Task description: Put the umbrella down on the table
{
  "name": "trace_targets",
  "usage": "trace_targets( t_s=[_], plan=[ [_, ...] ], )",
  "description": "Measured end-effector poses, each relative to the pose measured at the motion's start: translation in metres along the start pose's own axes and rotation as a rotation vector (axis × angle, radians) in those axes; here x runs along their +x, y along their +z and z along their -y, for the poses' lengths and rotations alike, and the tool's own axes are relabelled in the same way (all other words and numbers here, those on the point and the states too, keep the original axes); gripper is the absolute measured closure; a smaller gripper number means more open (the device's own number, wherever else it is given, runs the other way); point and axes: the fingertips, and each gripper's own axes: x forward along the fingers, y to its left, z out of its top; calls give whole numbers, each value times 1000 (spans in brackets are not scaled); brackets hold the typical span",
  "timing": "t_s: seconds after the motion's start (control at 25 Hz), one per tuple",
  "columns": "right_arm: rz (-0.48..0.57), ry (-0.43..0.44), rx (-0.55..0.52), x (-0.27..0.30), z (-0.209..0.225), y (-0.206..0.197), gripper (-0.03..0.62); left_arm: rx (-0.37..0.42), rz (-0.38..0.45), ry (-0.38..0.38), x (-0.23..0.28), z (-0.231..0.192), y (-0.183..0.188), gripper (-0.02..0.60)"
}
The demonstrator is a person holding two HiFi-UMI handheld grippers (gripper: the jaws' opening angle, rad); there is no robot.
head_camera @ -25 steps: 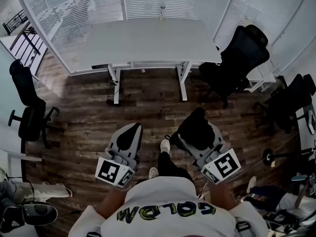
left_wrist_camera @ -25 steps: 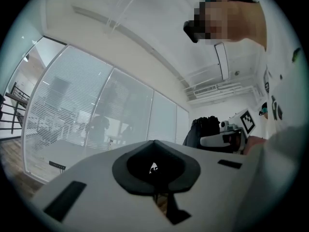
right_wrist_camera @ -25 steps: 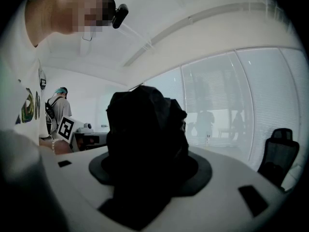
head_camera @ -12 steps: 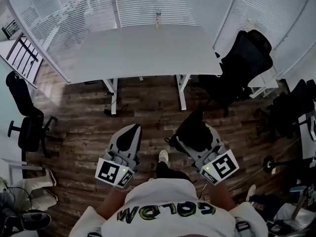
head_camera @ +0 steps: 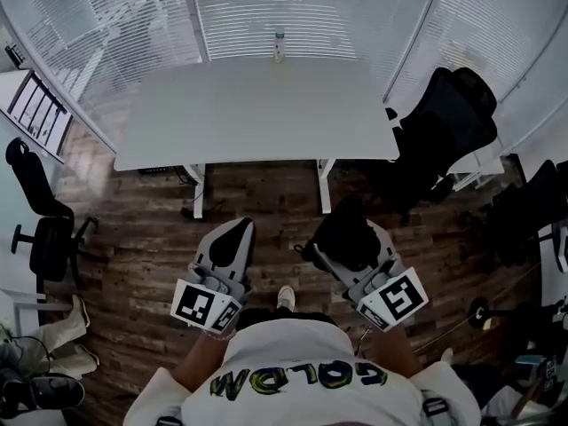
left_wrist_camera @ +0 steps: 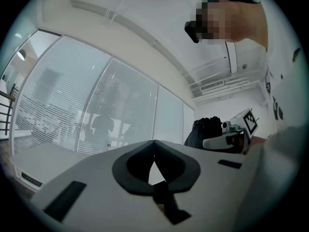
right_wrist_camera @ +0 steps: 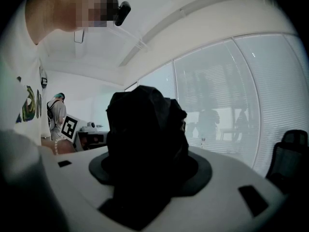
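Observation:
A folded black umbrella (head_camera: 343, 234) (right_wrist_camera: 145, 134) sits between the jaws of my right gripper (head_camera: 353, 245) (right_wrist_camera: 147, 166), which is shut on it. The bundle fills the jaw gap and hides the fingertips. My left gripper (head_camera: 232, 240) (left_wrist_camera: 153, 146) is held beside it at the same height, its jaw tips meeting with nothing between them. Both grippers hang over the wooden floor, short of the white table (head_camera: 257, 105). In the left gripper view the umbrella (left_wrist_camera: 208, 128) shows at the right.
A small bottle (head_camera: 280, 47) stands at the table's far edge by the glass wall with blinds. A black office chair (head_camera: 444, 122) stands at the table's right end, another chair (head_camera: 40, 211) at the left. More dark chairs and gear (head_camera: 524, 211) crowd the right side.
The table has come nearer in the head view as the person walks toward it. Both grippers keep their pose in front of the body, and the umbrella stays gripped.

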Motion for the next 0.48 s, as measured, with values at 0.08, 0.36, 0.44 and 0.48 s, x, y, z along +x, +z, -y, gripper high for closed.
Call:
trace_targets(
  t_s=[0.08,0.36,0.44,0.48],
  plan=[
    [-2,4,-1,4,12,-1,341,-3,3,4,12,-1,-1,571],
    [-8,14,6,26,40,-3,341,-8,-7,19,40,-21,-7,570],
    [-12,16,6,33,47,-4,341,-9,-5,22,47,-27,-7,571],
    [-12,18,5,37,50,-4,341,-9,-4,23,50,-30,-7,571]
  ],
)
